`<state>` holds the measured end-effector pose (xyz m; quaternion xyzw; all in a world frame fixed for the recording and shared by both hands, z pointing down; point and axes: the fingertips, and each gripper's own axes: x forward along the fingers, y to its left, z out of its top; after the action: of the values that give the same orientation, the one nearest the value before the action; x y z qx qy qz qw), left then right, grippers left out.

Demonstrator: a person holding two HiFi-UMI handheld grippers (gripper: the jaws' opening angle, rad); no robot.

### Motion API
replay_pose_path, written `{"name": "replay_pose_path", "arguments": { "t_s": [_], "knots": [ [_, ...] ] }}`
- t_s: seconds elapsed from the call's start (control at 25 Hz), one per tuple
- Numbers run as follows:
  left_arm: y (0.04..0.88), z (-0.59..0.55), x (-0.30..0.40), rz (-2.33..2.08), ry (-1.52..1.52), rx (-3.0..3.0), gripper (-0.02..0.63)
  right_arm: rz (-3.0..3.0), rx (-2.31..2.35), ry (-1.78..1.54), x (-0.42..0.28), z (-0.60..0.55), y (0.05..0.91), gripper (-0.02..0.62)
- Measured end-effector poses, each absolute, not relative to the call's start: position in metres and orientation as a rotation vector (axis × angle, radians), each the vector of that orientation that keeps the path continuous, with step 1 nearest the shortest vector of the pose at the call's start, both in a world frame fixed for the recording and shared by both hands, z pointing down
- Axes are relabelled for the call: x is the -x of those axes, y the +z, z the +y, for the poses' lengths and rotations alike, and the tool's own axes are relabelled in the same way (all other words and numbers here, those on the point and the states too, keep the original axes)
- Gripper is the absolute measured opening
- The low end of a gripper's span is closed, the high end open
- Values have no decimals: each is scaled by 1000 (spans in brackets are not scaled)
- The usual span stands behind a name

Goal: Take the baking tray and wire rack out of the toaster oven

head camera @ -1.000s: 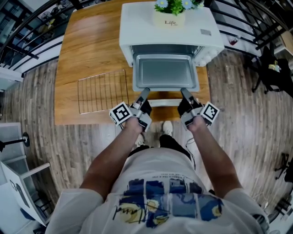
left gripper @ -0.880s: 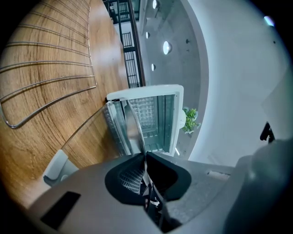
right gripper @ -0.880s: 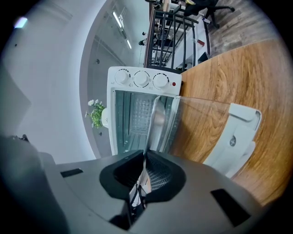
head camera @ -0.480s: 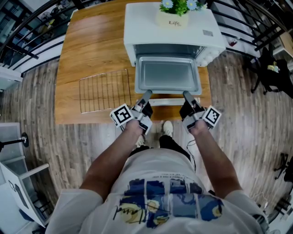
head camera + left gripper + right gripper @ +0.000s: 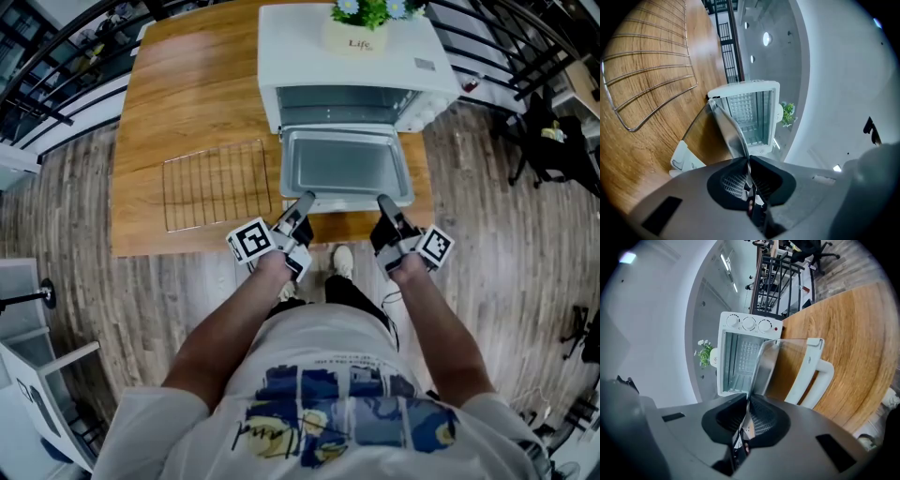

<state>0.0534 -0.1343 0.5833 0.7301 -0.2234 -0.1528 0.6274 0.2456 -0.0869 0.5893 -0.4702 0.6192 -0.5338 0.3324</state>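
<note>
The baking tray [image 5: 347, 167] sits mostly out of the toaster oven [image 5: 309, 47], level above the lowered glass door, with its back edge at the oven mouth. The wire rack [image 5: 216, 183] is already out and lies flat on the wooden table [image 5: 187, 84], to the left of the oven and apart from it.

Both claws have the tray by its front lip. The left gripper [image 5: 305, 200] is nearly fully closed, and its own view shows the thin metal rim [image 5: 733, 136] pinched edge-on between the ribbed pads. The right gripper [image 5: 383, 202] pinches the same lip near the other corner. Its jaws have just eased open slightly, yet the rim [image 5: 764, 366] runs straight in between the pads and looks held. The white door handle [image 5: 811, 376] lies just beneath the tray.

The tray looks like thin, stiff sheet metal: light and rigid, but smooth. A pinch on so narrow an edge could slip or let the tray tilt. Gripping near both front corners, as here, seems the best hold, since it stops the tray from twisting. The back end will probably sag once it clears the oven, so both pinches need to stay firm and even.
</note>
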Motion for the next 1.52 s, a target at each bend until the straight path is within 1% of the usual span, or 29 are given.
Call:
{"name": "replay_pose_path", "arguments": {
  "t_s": [0.4, 0.72, 0.96, 1.28, 1.52],
  "knots": [
    [579, -126, -31, -498, -330, -1677, 17, 1623, 1233, -1360, -224, -74, 583, 20],
    [550, -129, -20, -412, -402, -1817, 17, 1647, 1218, -1321, -208, -73, 569, 20],
    [539, -128, 5, -404, -435, -1854, 17, 1668, 1197, -1326, -181, -73, 562, 21],
    [555, -119, 53, -525, -408, -1745, 17, 1727, 1165, -1343, -141, -79, 560, 21],
    [536, -120, 85, -494, -503, -1856, 17, 1772, 1116, -1367, -104, -83, 558, 21]
  ]
}}
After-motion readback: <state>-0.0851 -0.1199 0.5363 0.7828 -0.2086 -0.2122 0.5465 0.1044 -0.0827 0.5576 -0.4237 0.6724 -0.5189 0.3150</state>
